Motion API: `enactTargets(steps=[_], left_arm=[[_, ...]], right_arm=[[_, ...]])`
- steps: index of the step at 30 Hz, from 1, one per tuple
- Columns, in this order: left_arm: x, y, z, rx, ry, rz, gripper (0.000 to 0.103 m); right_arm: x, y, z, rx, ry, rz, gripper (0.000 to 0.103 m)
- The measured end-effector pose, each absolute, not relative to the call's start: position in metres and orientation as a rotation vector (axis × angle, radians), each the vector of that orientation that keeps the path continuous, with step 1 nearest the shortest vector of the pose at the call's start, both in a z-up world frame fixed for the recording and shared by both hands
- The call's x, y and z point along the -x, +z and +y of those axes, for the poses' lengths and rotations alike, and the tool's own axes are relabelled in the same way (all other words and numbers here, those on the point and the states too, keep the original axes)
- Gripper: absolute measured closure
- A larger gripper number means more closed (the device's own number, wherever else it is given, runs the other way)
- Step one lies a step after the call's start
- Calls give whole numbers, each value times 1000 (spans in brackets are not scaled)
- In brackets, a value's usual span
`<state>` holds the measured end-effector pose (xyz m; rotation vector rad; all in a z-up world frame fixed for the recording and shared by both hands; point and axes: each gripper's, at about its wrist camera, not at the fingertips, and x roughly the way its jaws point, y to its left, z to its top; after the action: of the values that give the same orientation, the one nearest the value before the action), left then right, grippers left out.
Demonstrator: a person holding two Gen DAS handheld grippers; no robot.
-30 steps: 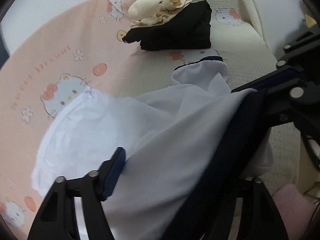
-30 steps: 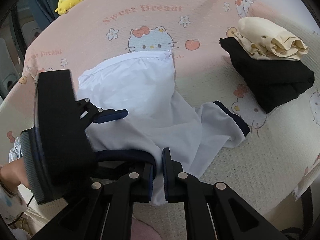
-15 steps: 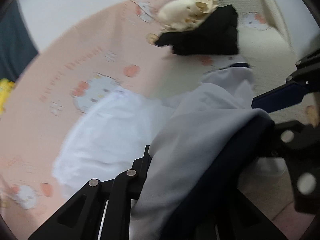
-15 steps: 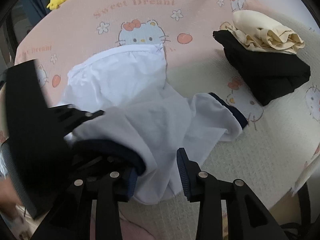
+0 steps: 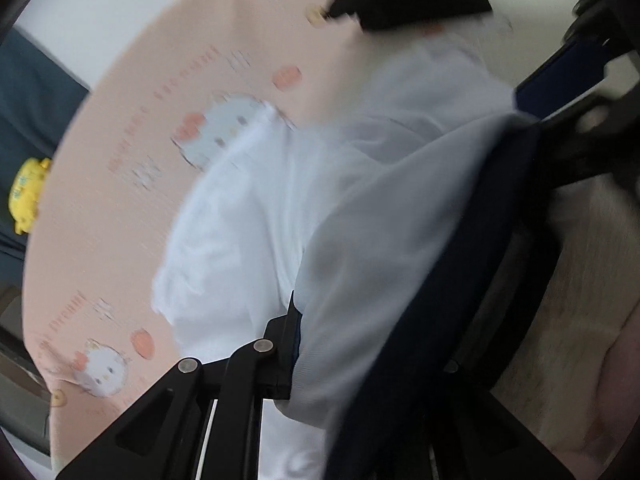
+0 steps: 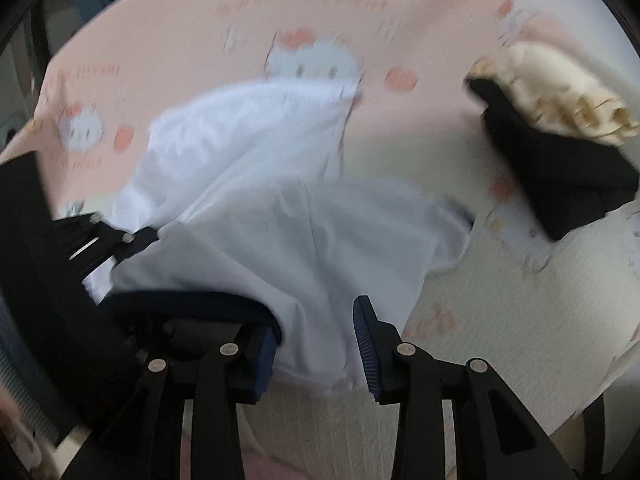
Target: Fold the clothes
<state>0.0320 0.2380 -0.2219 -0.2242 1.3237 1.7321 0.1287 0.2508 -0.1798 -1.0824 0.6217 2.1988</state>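
Note:
A white garment (image 6: pixel 280 220) with a navy hem (image 6: pixel 192 304) lies crumpled on the pink cartoon-cat bedsheet (image 6: pixel 240 32). In the left wrist view the white garment (image 5: pixel 280 208) bunches up against my left gripper (image 5: pixel 316 344), which is shut on it. The cloth and the navy hem (image 5: pixel 480 240) hide its right finger. The right wrist view shows the left gripper (image 6: pixel 148 236) pinching the garment's left edge. My right gripper (image 6: pixel 318 350) stands open. A fold of white cloth hangs between its pads (image 6: pixel 364 344) and they do not press on it. Both views are blurred by motion.
A folded black garment (image 6: pixel 560 176) with a cream ruffled one (image 6: pixel 560 92) on top sits at the back right of the bed. A cream textured blanket (image 6: pixel 520 340) covers the near right side. A yellow plush toy (image 5: pixel 28 192) lies beyond the bed's left edge.
My right gripper opened and let go of the navy hem. My left gripper closed on the white cloth. Both views swung and sank a little towards the bed.

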Motion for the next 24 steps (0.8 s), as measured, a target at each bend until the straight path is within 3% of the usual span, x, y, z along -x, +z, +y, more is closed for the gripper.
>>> enactTargets(steps=[2,4,7,11,14,17,20,24], left_arm=[[-34,-226,235,185,1741,1336,93],[-34,-225,235,186,1752,1335,93],[-32,-224,237,195,1761,1321,93],[-31,-224,241,200,1776,1307,92],[-32,-224,241,203,1782,1306,93],[-35,-224,238,198,1781,1316,92],[-38,-224,236,193,1780,1326,92],[-37,-223,236,212,1782,1313,92]], right_arm=[[-142,-189,255,1119,2235,779,66],[-159,-192,259,1101,2248,881,54],[-179,-185,262,1064,2275,847,43],[-196,-180,277,1034,2266,831,40],[-206,-188,296,952,2238,1008,32],[-201,-208,317,928,2202,1176,32],[-184,-210,328,915,2215,1120,31],[-143,-205,330,1043,2246,896,31]])
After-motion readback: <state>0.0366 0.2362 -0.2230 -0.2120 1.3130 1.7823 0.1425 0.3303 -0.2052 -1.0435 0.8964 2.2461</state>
